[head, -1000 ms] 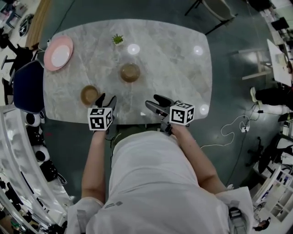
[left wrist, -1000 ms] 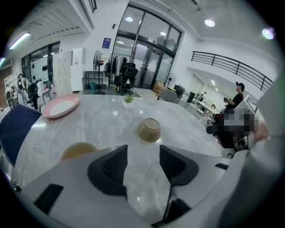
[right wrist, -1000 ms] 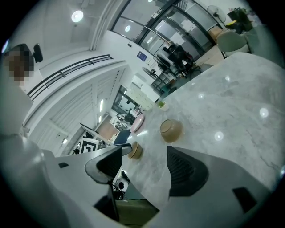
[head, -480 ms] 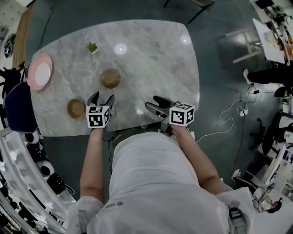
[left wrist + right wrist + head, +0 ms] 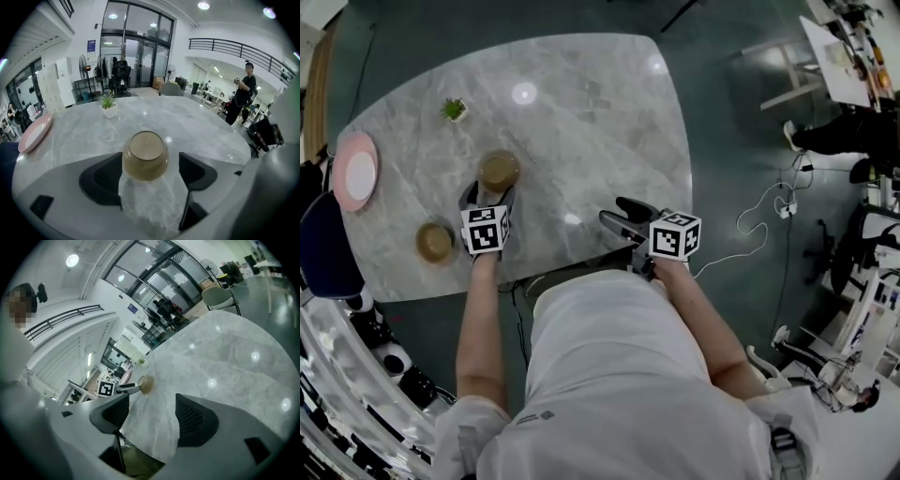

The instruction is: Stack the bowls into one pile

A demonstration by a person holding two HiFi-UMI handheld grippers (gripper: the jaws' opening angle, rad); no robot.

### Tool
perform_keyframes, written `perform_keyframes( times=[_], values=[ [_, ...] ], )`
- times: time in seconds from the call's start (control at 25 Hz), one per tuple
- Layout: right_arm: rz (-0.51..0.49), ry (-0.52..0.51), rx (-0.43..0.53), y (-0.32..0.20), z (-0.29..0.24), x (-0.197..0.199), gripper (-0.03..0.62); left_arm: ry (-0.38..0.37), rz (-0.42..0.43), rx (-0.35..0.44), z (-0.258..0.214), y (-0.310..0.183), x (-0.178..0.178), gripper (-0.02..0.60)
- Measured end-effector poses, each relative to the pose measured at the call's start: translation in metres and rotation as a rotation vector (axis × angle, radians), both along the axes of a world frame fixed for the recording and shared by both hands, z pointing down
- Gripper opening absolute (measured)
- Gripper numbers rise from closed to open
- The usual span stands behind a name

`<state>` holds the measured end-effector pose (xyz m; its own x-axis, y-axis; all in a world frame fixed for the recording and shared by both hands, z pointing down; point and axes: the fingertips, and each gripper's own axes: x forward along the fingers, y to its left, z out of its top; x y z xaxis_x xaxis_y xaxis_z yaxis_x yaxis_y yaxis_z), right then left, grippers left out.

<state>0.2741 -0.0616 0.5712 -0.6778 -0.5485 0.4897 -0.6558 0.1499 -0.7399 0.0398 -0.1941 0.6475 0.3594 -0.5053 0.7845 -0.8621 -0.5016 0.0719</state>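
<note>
Jaws of the left hand-held gripper (image 5: 150,176), having just been opening wide, are flanking a brown bowl (image 5: 146,155) sitting ungripped on the worktop (image 5: 581,122). The right hand-held gripper (image 5: 623,214) is hovering open and empty; a second bowl (image 5: 435,241) is sitting nearby.

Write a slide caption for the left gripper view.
Left tool, jaws just opened wider, with a brown bowl between them, ungripped, on the marble table; potted plant and pink plate behind.

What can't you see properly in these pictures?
Second bowl: head view only, too small to see inside.
Far person: left gripper view, too small to see the hands.
First bowl: right gripper view, tiny, partly behind the left gripper, whose jaws have just been opening with it between them.
</note>
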Motion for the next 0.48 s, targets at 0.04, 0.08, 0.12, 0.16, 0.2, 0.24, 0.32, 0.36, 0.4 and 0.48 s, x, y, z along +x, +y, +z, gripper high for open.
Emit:
perform_keyframes(
  times=[0.04,0.08,0.12,0.16,0.2,0.24,0.32,0.36,0.4,0.48],
  values=[
    [0.003,0.004,-0.003,-0.001,0.002,0.004,0.304,0.001,0.002,-0.005,0.004,-0.003,0.002,0.367],
    [0.006,0.007,-0.005,-0.002,0.003,0.007,0.303,0.001,0.004,-0.009,0.007,-0.006,0.004,0.370],
    [0.006,0.011,-0.006,-0.002,0.004,0.011,0.302,0.000,0.007,-0.012,0.011,-0.009,0.007,0.373],
    [0.005,0.016,-0.006,-0.002,0.005,0.013,0.302,-0.004,0.009,-0.014,0.013,-0.011,0.009,0.374],
    [0.001,0.022,-0.007,-0.002,0.005,0.015,0.302,-0.010,0.010,-0.013,0.016,-0.013,0.010,0.377],
    [-0.002,0.028,-0.007,-0.002,0.005,0.016,0.302,-0.016,0.010,-0.012,0.018,-0.014,0.010,0.380],
    [-0.008,0.038,-0.008,-0.001,0.005,0.017,0.302,-0.029,0.005,-0.009,0.021,-0.017,0.009,0.385],
    [-0.008,0.040,-0.009,-0.001,0.005,0.018,0.302,-0.034,0.002,-0.008,0.023,-0.019,0.009,0.385],
    [-0.008,0.042,-0.010,-0.001,0.006,0.020,0.302,-0.039,-0.002,-0.007,0.024,-0.021,0.009,0.385],
    [-0.006,0.045,-0.013,-0.001,0.007,0.023,0.303,-0.044,-0.010,-0.005,0.027,-0.024,0.008,0.385]
  ],
)
